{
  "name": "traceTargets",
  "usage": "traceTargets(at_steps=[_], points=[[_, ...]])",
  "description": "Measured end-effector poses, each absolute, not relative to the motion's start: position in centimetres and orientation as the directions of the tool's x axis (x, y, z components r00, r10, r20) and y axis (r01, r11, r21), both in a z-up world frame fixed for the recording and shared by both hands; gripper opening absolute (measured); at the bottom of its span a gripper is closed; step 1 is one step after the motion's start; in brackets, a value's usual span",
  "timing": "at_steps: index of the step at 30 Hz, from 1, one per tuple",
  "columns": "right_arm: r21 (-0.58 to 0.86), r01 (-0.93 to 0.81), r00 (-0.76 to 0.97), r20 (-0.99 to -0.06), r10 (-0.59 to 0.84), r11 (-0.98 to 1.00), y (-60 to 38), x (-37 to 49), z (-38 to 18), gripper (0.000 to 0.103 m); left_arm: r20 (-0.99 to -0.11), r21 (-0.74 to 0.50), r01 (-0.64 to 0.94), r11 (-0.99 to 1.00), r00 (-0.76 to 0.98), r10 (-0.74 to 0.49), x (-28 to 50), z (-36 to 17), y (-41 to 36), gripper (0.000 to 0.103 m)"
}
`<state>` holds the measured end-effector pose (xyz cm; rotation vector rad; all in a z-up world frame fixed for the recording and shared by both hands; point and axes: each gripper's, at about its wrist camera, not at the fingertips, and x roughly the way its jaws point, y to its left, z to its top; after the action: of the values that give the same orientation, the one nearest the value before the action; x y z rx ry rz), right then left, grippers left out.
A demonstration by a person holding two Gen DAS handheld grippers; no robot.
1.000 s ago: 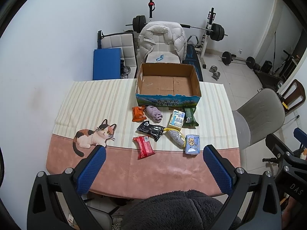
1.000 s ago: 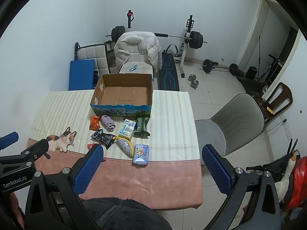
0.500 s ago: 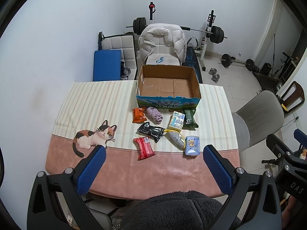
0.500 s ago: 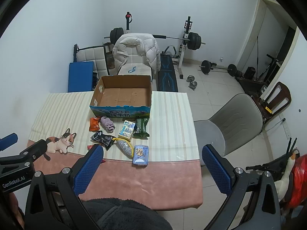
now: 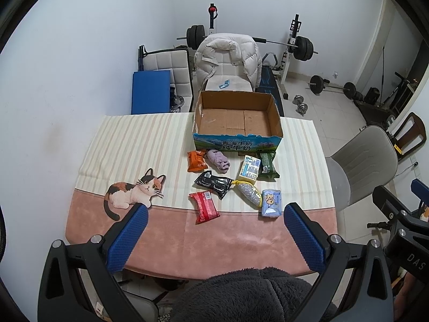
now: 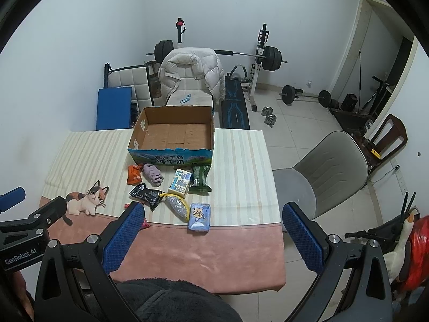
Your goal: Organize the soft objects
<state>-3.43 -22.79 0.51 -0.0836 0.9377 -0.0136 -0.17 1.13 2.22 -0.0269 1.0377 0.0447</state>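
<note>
An empty open cardboard box point(image 5: 237, 136) point(image 6: 171, 155) stands at the table's far middle. In front of it lie several soft items: an orange packet point(image 5: 196, 160), a lilac cloth roll point(image 5: 219, 160) point(image 6: 153, 174), a white-blue carton pack point(image 5: 250, 168), a green packet point(image 5: 266, 164), a black packet point(image 5: 213, 183), a red packet point(image 5: 204, 207), a silver-yellow pouch point(image 5: 249, 194) and a blue tissue pack point(image 5: 271, 202) point(image 6: 199, 216). My left gripper point(image 5: 214, 221) and right gripper point(image 6: 213, 221) are both open and empty, held high above the table's near edge.
The table wears a striped and pink cloth point(image 5: 139, 145) with a cat print point(image 5: 132, 196). A grey chair point(image 5: 362, 161) stands at the right. A jacket-draped chair point(image 5: 228, 61), a blue pad point(image 5: 150, 91) and weight gear point(image 5: 300, 48) stand behind the table.
Both views have shifted slightly, with the table scene drifting a little lower and nearer. Both grippers stay open; no item has moved.
</note>
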Motion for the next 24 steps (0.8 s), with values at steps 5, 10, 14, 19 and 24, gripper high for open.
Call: traceTargets(at_steps=[5,10,14,19,24], points=[[-0.077,-0.022,0.596,-0.801,-0.049,0.997,-22.62,-3.58,0.48,0.103,-0.858,-0.002,-0.051,0.999,0.513,0.025,-0.24,2.19,1.55,0.103],[-0.078,-0.02,0.604,-0.795,-0.05,0.997,-22.33,-3.86,0.55,0.103,-0.856,-0.001,-0.05,0.999,0.516,0.025,-0.23,2.35,1.63,0.103],[-0.076,-0.023,0.605,-0.795,-0.047,0.997,-22.47,-4.07,0.41,0.103,-0.855,0.001,-0.05,0.999,0.519,0.027,-0.24,2.41,1.61,0.103],[-0.073,-0.024,0.608,-0.793,-0.043,0.997,-22.38,-3.88,0.52,0.103,-0.854,0.004,-0.049,0.999,0.519,0.029,-0.24,2.49,1.54,0.103],[-0.068,-0.025,0.609,-0.792,-0.039,0.997,-22.41,-3.52,0.48,0.103,-0.854,0.007,-0.05,0.999,0.519,0.032,-0.08,2.51,1.57,0.103]])
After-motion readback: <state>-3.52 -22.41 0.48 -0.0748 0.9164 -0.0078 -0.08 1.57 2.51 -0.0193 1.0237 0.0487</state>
